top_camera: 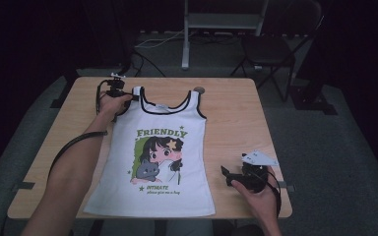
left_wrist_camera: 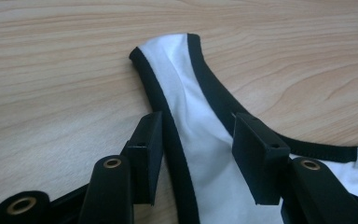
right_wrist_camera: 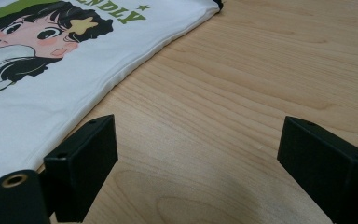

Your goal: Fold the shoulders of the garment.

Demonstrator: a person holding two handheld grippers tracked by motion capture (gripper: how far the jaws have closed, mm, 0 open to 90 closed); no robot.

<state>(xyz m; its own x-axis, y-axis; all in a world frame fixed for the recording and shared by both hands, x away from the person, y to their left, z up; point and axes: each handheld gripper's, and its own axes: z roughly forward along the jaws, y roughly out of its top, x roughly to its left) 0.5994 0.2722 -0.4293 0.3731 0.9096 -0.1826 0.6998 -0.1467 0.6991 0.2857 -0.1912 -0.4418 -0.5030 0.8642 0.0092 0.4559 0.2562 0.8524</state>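
Tank top [top_camera: 162,152] lies flat mid-desk [top_camera: 236,118], print reading "FRIENDLY". Your left gripper [left_wrist_camera: 193,140] is at the far-left strap [left_wrist_camera: 177,88]; its fingers [left_wrist_camera: 144,154] straddle the strap, not clenched. Your right gripper [right_wrist_camera: 196,163] rests near-right, fingers [right_wrist_camera: 86,158] released over bare desk. Chair [top_camera: 270,49] beyond the far edge.

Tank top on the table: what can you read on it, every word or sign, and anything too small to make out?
"FRIENDLY": green capitals arched over the cartoon girl on the chest of the white tank top.
"NDLY": the end of that word, with a green star beside it, in the right gripper view.
"INTIMATE": my best reading of the small green line under the picture; blurred.
Script line below that: too small to read.
Neck label: no legible text.
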